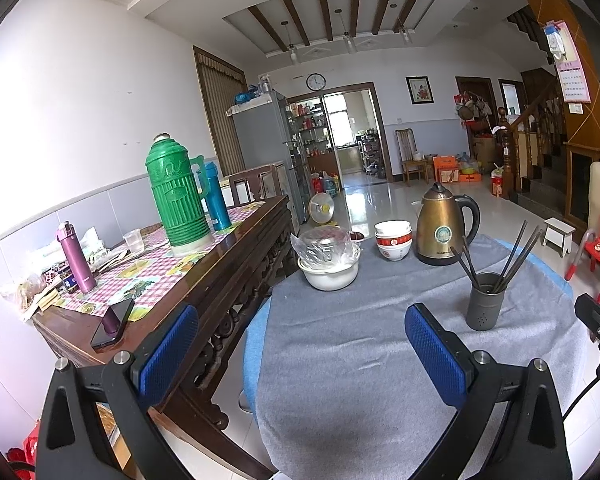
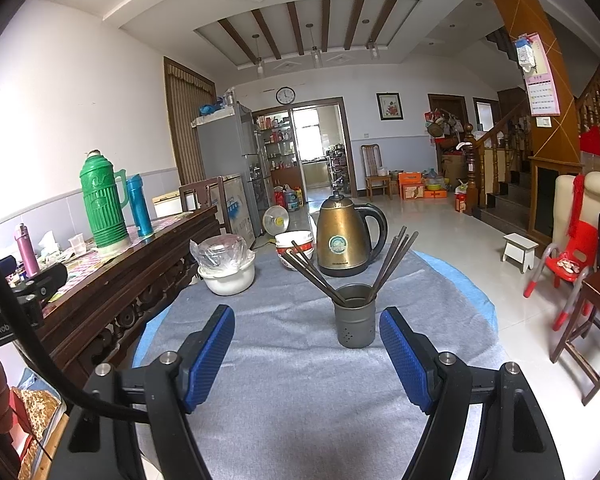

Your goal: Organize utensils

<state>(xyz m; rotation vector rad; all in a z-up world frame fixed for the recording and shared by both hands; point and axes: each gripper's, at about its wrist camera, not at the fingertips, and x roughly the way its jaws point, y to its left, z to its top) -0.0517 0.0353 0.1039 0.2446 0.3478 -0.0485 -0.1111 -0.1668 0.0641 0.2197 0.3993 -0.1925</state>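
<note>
A dark grey holder (image 2: 355, 322) stands upright on the grey cloth (image 2: 284, 380) that covers the round table (image 2: 476, 292), towards the table's right side and nearer the front edge than the other things on it. It is a plain metal cup with small round holes low in its wall. Dark chopsticks (image 2: 396, 258) stand in it in two fans: one bunch leans left, the other leans right, and their tips rise well above the rim.

Behind the holder, near the far edge, stands a brass-coloured kettle (image 2: 342, 242) with a black handle. To its left is a stack of white bowls (image 2: 294, 242) with red bands, and further left a white pot (image 2: 228, 276) topped with clear plastic.

The right gripper (image 2: 307, 354) hangs over the cloth near the front edge, its blue pads (image 2: 406, 354) spread wide with nothing between them; the holder sits just beyond, nearer the right pad. The left gripper (image 1: 302, 354) is also spread wide and empty, over the left part of the cloth, with the holder (image 1: 485, 300) ahead and to its right.

A dark wooden sideboard (image 1: 236, 256) stands against the table's left edge, carrying a green flask (image 1: 178, 196).
</note>
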